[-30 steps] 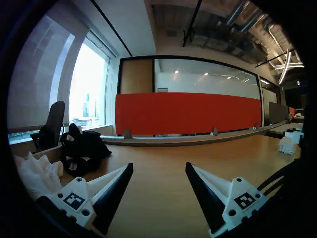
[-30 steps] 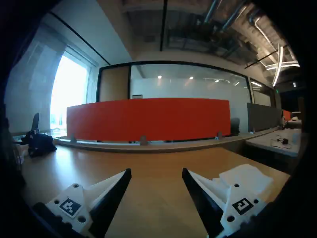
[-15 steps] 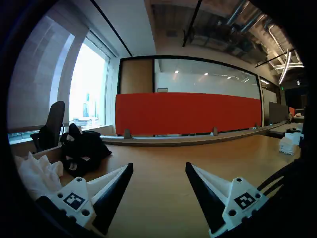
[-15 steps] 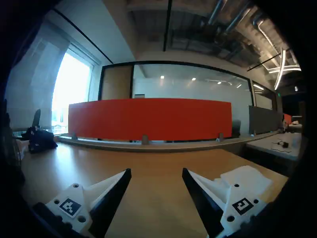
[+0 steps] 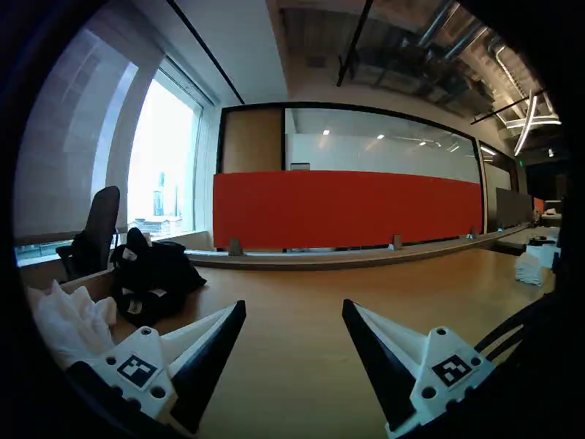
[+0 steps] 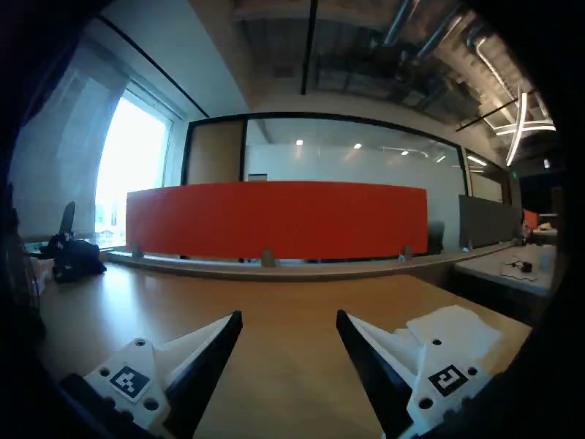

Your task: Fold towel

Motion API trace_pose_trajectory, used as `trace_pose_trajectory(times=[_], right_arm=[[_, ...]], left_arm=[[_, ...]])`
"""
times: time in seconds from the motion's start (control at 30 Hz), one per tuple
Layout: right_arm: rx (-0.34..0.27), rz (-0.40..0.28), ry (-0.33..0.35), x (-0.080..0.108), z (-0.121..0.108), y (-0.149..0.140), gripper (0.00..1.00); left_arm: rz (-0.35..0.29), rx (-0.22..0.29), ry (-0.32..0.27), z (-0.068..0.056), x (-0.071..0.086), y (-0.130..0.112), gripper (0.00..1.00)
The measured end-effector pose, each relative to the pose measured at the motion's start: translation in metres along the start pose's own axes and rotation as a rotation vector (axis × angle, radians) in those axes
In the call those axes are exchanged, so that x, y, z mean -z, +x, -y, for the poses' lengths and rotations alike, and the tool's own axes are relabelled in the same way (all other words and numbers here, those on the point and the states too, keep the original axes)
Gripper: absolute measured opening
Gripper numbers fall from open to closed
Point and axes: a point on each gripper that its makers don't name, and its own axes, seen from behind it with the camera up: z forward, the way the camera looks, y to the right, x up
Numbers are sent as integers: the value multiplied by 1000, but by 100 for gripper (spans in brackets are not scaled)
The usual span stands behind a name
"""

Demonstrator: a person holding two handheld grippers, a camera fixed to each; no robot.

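Over wooden desk [image 5: 409, 278] | left gripper [image 5: 293, 303] level, fingers [image 5: 208, 347] wide | right gripper [image 6: 288, 314] level, fingers [image 6: 369, 366] wide

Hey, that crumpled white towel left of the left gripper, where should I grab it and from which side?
Probably pinch the peak that sticks up from the crumpled white towel, bringing the open left gripper in from the tabletop side. The black bundle crowds its far side, and no flat corner shows.

On brown wooden counter [image 5: 307, 293]: crumpled white towel [image 5: 69, 322] at near left, black fabric heap [image 5: 155, 282] just behind it, folded white towel stack [image 5: 528, 268] far right. Along far edge behind, long red partition panel [image 5: 344, 208].
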Motion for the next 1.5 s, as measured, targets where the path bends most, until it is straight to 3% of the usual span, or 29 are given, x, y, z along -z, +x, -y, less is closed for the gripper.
trace_pose_trajectory(times=[1.5], right_arm=[[-1, 2, 0, 0, -1, 0, 100]], left_arm=[[2, 0, 0, 1, 1, 5, 98]])
